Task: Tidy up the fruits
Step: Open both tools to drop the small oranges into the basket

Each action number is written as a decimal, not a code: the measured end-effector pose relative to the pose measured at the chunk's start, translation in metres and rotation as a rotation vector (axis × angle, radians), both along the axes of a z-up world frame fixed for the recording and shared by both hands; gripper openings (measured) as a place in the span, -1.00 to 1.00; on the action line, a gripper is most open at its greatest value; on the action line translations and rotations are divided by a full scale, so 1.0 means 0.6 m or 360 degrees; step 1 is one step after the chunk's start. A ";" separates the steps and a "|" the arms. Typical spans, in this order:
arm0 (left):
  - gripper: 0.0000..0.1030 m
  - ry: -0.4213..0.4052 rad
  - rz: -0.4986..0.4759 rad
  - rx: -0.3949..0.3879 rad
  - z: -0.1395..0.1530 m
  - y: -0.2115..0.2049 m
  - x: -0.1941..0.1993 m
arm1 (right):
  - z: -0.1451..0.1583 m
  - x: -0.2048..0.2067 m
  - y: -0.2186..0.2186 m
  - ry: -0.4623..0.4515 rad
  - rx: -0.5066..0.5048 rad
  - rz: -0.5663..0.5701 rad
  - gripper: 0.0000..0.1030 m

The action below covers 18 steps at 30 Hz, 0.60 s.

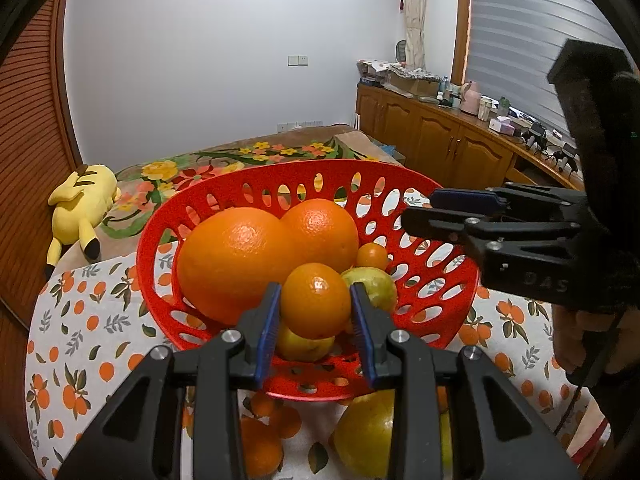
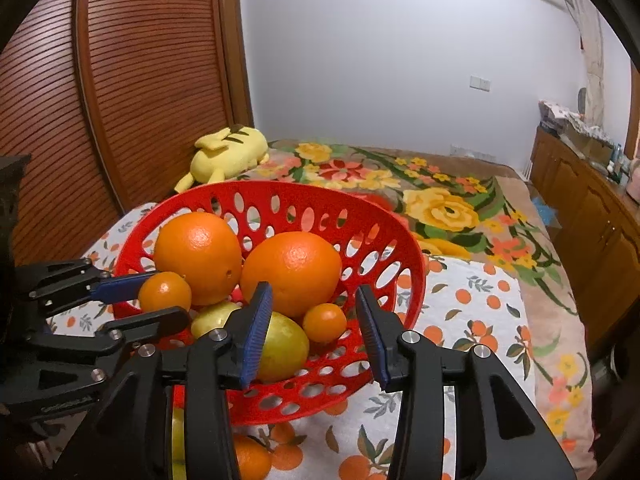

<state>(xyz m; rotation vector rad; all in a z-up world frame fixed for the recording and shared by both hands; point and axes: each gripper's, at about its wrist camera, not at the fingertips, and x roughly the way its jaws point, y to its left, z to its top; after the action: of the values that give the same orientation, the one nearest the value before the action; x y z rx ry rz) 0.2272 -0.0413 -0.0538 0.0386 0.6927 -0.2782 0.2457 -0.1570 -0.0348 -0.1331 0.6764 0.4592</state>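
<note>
A red perforated basket (image 1: 440, 308) (image 2: 392, 240) holds two large oranges (image 1: 236, 260) (image 2: 292, 272), a tiny tangerine (image 1: 372, 256) (image 2: 324, 322) and yellow-green fruits (image 1: 376, 284) (image 2: 282, 346). My left gripper (image 1: 316, 308) is shut on a small tangerine (image 1: 316, 300) (image 2: 165, 292), holding it over the basket. My right gripper (image 2: 314, 332) is open and empty over the basket's near side; it shows in the left wrist view (image 1: 448, 208). Loose fruits lie in front of the basket: a yellow one (image 1: 366, 436) and a tangerine (image 1: 260, 448) (image 2: 252, 458).
The basket stands on a cloth with an orange print (image 1: 80, 340) (image 2: 480, 320). Behind it lies a floral blanket (image 2: 440, 208) with a yellow plush toy (image 1: 80, 208) (image 2: 228, 152). A wooden cabinet (image 1: 440, 136) runs along the right. A slatted wooden door (image 2: 120, 80) is at left.
</note>
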 end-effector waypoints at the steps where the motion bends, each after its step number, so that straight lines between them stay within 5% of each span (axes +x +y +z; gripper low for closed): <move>1: -0.37 -0.0002 0.0000 0.0001 0.000 0.001 0.000 | 0.003 -0.003 -0.003 -0.0006 0.0008 -0.0002 -0.16; 18: -0.37 -0.0004 -0.0007 -0.0008 0.005 -0.004 0.014 | 0.020 -0.042 -0.028 -0.0041 0.0076 -0.0013 -0.14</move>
<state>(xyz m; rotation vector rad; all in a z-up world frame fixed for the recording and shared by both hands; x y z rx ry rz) 0.2356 -0.0438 -0.0507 0.0357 0.6893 -0.2842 0.2204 -0.1736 -0.0227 -0.0911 0.6403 0.4644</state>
